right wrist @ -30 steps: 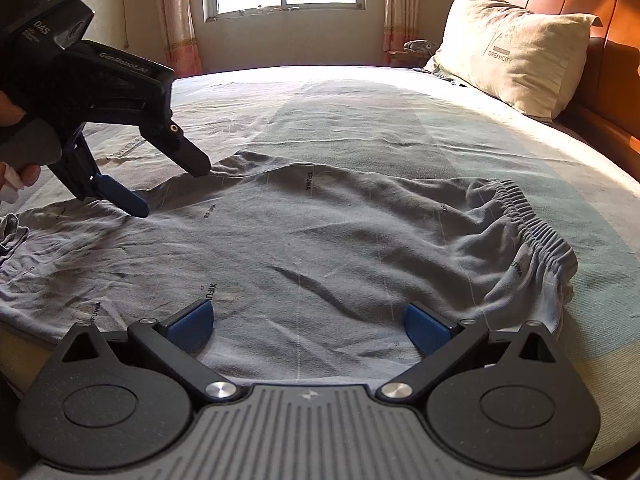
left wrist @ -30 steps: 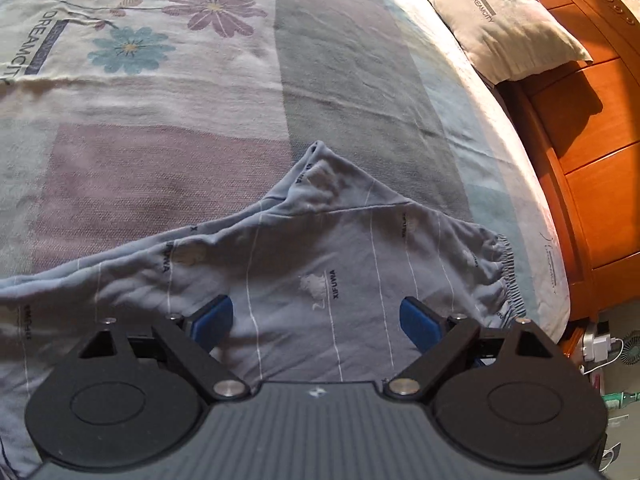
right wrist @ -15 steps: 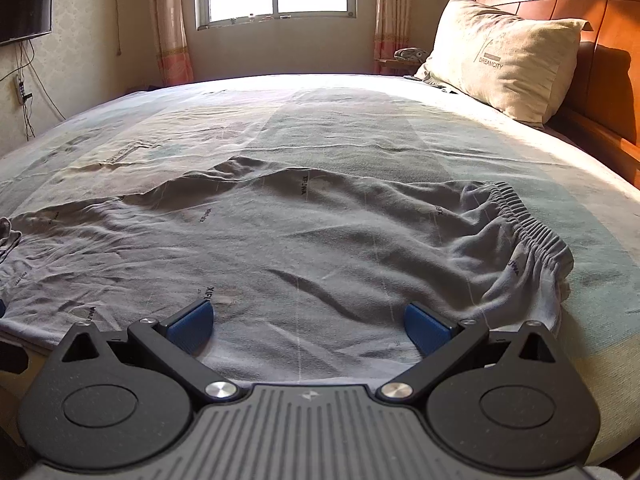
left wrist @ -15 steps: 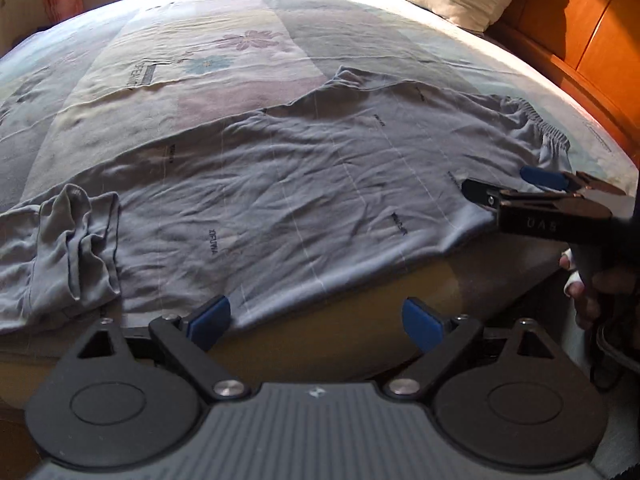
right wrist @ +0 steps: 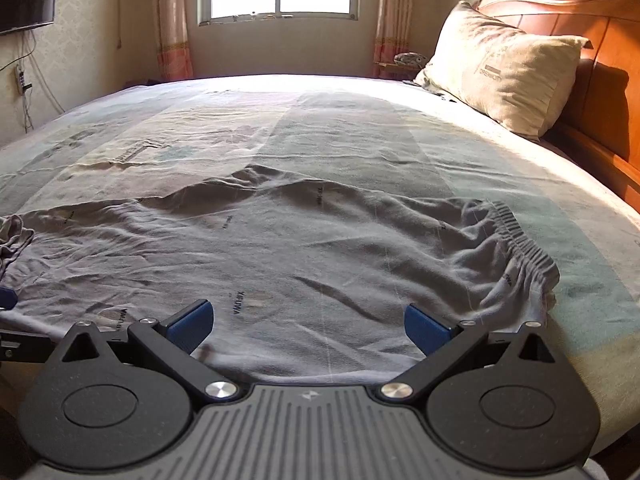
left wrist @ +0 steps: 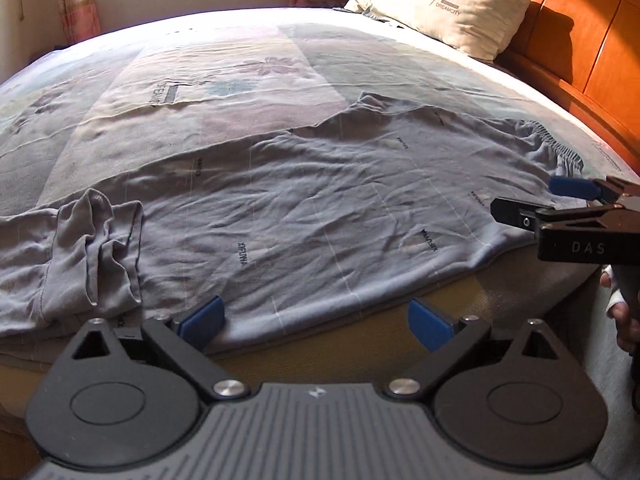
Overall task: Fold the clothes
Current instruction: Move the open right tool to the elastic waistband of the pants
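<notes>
Both the left gripper and right gripper gape wide, empty, at the near edge of grey trousers spread across the bed.

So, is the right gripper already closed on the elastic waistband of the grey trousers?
No, the right gripper is wide open, its blue pads apart over the grey trousers, and the elastic waistband lies untouched to its right.
</notes>
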